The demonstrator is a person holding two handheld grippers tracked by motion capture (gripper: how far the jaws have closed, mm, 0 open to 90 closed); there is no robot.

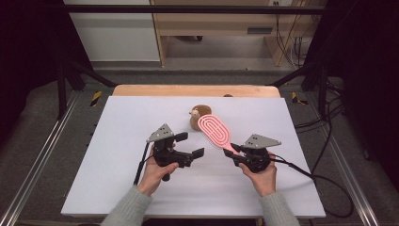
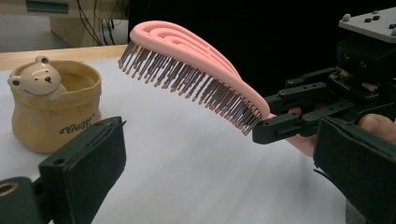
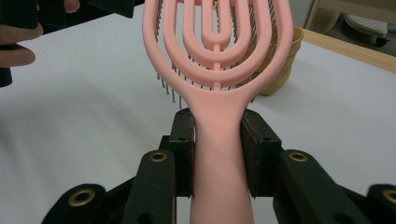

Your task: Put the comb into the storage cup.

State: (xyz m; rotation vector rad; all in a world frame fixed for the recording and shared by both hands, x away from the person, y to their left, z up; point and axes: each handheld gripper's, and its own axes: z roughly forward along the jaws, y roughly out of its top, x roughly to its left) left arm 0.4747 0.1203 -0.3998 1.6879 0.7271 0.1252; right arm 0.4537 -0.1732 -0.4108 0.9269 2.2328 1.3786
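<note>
One pink hairbrush point(image 1: 215, 130) is held clear of the white surface point(image 1: 117, 188), over its middle and slightly toward the right edge. Its long axis runs from the handle, nearer the front edge, diagonally toward the far edge and leftward, so the oval head points away from the person; the left gripper view shows the head raised above the handle and the bristles facing down. The right gripper point(image 1: 235, 153) has its fingers point(image 3: 184, 140) pressed on either side of the handle, just below the head, holding the hairbrush. The right hand point(image 1: 262, 176) grasps the gripper body from below, forearm entering from the front edge. The left gripper point(image 1: 190, 145) hovers left of the hairbrush, apart from it, with its fingers point(image 2: 86, 163) spread wide and nothing between them; the left hand point(image 1: 157, 172) wraps its body, aimed rightward toward the brush. One tan fabric pot point(image 1: 200, 115) bearing a small bear face stands upright near the middle of the far edge, just behind the brush head. Count: one hairbrush, one pot, two grippers.
</note>
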